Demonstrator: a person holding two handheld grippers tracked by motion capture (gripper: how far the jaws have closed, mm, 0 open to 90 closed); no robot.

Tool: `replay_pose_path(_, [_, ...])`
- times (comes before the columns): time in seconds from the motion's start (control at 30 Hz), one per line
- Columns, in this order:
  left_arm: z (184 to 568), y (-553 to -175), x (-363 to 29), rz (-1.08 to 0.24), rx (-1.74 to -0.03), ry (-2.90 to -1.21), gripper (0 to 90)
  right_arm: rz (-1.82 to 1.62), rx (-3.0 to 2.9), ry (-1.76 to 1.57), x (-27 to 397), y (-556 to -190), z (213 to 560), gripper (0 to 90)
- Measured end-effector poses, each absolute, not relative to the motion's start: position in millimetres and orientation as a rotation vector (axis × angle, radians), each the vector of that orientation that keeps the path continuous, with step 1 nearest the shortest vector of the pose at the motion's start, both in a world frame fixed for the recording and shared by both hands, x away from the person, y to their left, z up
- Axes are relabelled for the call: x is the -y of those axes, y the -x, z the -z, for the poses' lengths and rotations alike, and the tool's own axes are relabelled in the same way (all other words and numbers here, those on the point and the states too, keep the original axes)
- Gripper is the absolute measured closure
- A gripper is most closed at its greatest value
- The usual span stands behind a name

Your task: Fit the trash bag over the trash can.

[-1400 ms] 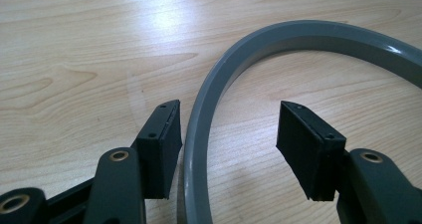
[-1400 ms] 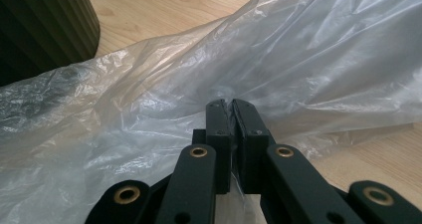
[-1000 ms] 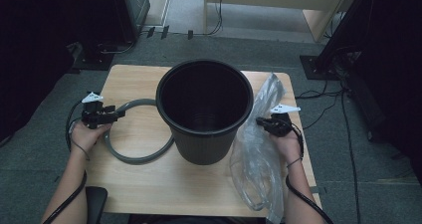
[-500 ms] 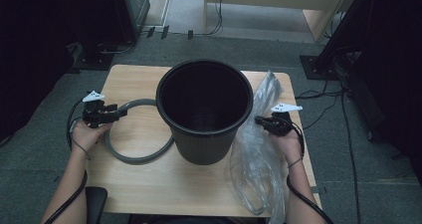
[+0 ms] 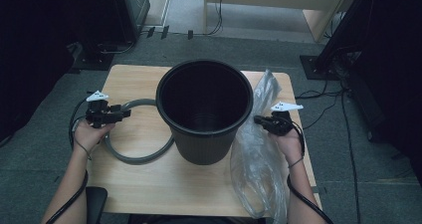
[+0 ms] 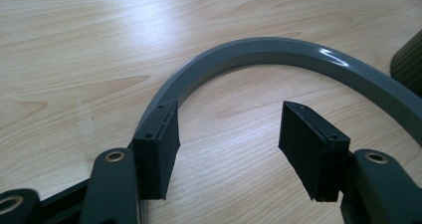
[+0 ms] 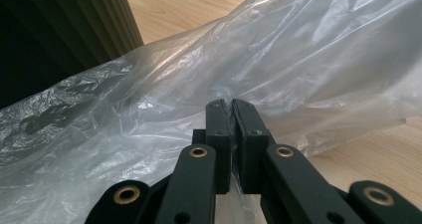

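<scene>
Dim room, grey carpet, cables trailing off at the right; in the middle a small wooden table (image 5: 144,184). At its centre, upright and empty, a black bin (image 5: 204,134). To the right of the bin, and touching its wall, a clear bag (image 5: 254,169), crumpled, lying from the far right corner down past the near edge. To the left, flat on the wood, a grey ring (image 5: 134,159), its right side running in against the bin's foot. Right gripper (image 7: 231,104) clenched on a fold of the bag just beside the bin, film pinched between the pads. Left gripper (image 6: 229,119) released, jaws standing apart over bare wood at the ring's far left arc, the arc passing just beyond the tips, nothing between the pads; contact between the left pad and the ring impossible to tell. Compared with a second ago, next to nothing different: same places for both hands, same pinch at the right, same gap at the left, bag, ring and bin unmoved. Reads as a pause with the bag secured but not yet lifted or spread. Likely ahead: raising the bag over the bin's mouth to line it, with the ring probably needed to clamp the film at the rim.
</scene>
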State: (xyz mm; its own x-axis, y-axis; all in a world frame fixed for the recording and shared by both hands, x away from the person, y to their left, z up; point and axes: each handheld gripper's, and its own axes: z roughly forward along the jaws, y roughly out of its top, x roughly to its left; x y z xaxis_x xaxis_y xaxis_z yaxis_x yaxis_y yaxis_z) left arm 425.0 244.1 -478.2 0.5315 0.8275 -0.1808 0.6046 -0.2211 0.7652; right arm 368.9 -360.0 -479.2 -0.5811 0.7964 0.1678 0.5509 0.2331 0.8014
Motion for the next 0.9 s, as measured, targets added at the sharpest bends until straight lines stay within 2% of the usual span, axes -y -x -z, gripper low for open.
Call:
replay_pose_path(0.73, [469.5, -420.6, -229.1, -0.302, -1.118, -1.947, 40.2, -1.347, -2.23, -1.236, 353.6, -364.9, 467.0, 87.3])
replay_pose_path(0.9, [465.1, -419.9, -222.7, -0.258, -1.099, -1.919, 40.2, -1.363, -2.225, -1.241, 351.9, -364.4, 463.8, 87.3])
